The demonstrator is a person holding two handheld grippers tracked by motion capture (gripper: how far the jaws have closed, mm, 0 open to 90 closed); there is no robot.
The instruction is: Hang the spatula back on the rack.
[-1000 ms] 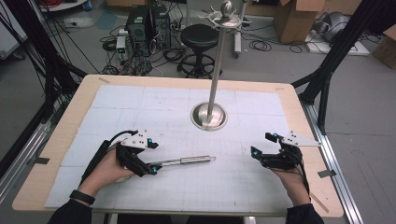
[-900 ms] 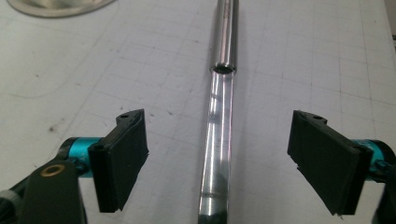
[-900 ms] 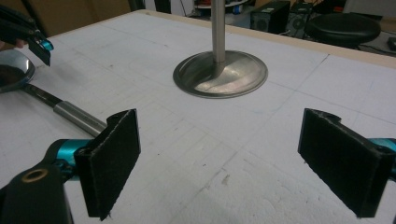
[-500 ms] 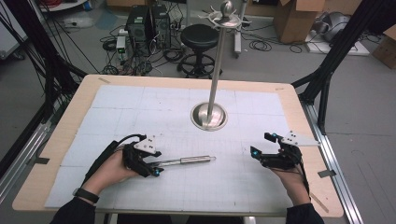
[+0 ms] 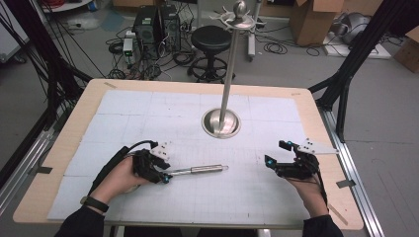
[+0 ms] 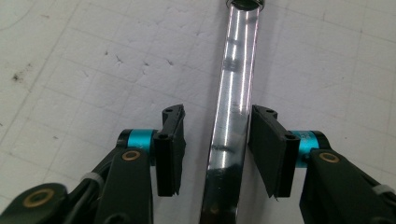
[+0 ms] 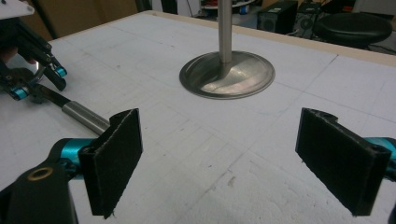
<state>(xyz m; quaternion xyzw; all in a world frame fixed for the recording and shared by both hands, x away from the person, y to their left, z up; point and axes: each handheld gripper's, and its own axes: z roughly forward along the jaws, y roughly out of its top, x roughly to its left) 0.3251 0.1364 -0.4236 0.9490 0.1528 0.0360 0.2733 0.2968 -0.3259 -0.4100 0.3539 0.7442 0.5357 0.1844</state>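
Down at the near left of the table (image 5: 59,163), the left gripper (image 5: 164,174) sits low over the mat (image 5: 123,113), its jaws parted and straddling one end of a metal rod (image 5: 200,170). In the left gripper view the rod (image 6: 231,116) runs up between the two pads (image 6: 268,149); the right pad lies just beside it, perhaps touching, while the left pad stands clear, so the rod is not clamped. The rod lies flat on the mat, pointing right toward the middle of the table.

At the near right, the right gripper (image 5: 276,154) hovers just above the mat with its jaws wide apart and nothing between them. Its own view looks between its pads (image 7: 114,158) at the stand (image 7: 227,70), a round metal base with an upright pole. The stand (image 5: 221,123) is at the table's centre, well apart from both grippers. Beyond the far edge, a stool (image 5: 211,42) stands on the floor.
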